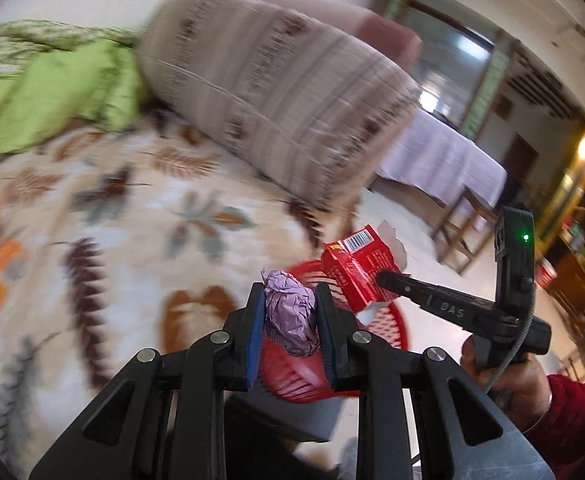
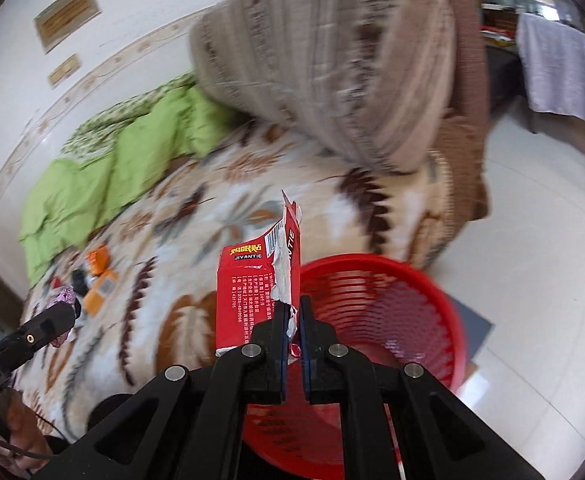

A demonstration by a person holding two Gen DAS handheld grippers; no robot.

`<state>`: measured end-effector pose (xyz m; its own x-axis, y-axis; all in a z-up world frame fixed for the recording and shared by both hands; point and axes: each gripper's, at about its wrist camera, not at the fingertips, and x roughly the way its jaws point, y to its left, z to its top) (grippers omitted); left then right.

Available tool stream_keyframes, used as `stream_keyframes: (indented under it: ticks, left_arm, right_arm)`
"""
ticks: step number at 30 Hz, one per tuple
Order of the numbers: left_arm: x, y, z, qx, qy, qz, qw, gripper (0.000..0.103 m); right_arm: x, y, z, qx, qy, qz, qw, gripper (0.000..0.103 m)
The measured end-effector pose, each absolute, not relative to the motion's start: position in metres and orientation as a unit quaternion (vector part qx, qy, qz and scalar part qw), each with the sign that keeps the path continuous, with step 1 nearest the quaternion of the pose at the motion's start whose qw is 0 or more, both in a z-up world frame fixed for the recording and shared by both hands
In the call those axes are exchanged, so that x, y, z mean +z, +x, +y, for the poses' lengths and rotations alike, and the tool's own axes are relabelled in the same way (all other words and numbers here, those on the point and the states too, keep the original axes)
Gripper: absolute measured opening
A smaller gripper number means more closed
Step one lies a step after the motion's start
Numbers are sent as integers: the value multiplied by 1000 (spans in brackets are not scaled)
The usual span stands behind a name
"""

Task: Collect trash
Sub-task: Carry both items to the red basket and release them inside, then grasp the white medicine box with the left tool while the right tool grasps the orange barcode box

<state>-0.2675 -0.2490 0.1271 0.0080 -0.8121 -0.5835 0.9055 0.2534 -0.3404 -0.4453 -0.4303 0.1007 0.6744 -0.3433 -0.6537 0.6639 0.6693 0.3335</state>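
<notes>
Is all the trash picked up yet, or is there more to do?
Not yet. In hand: the left gripper squeezes a crumpled purple paper ball, and the right gripper pinches a torn red box, both near the red basket. Neither is dropped in. The basket looks mostly empty. Left: orange wrappers and small bits remain on the flowered blanket.

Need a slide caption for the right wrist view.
Right gripper clamps a torn red carton above a red basket beside a floral bedspread.
</notes>
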Motion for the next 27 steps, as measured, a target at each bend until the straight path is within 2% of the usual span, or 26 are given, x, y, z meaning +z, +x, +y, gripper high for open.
stream_keyframes:
  ticks: [4,7,10,12,13,17,21,27]
  left_arm:
    - [117,-294,-295,-633,95,369,674,23]
    - [105,-305,-323,-638,112,384,658,26]
    - [94,-306,-333,-638,113,407,644,44]
    - [93,-302,-332,-638,104,412,643,46]
    - [92,-299,-331,-636,102,414,643,46]
    - [99,-283,-314,-622,80,419,657,47]
    - [109,-261,-284,-591,67,407,693,51]
    - [119,-214,-218,-516,51,400,756,52]
  right_arm:
    - [98,-462,-443,-323,281,285,857,5]
    - [93,-468,-450,-336,283,292,850,9]
    - [90,-469,-455,-349,281,300,842,16]
    - [89,-473,-457,-350,280,300,842,23]
    - [89,-472,-458,-351,279,301,842,24]
    - [94,-462,-462,-336,284,297,848,24]
    - [105,-435,-450,-296,275,293,867,34]
    - [114,-369,-408,-208,255,296,897,37]
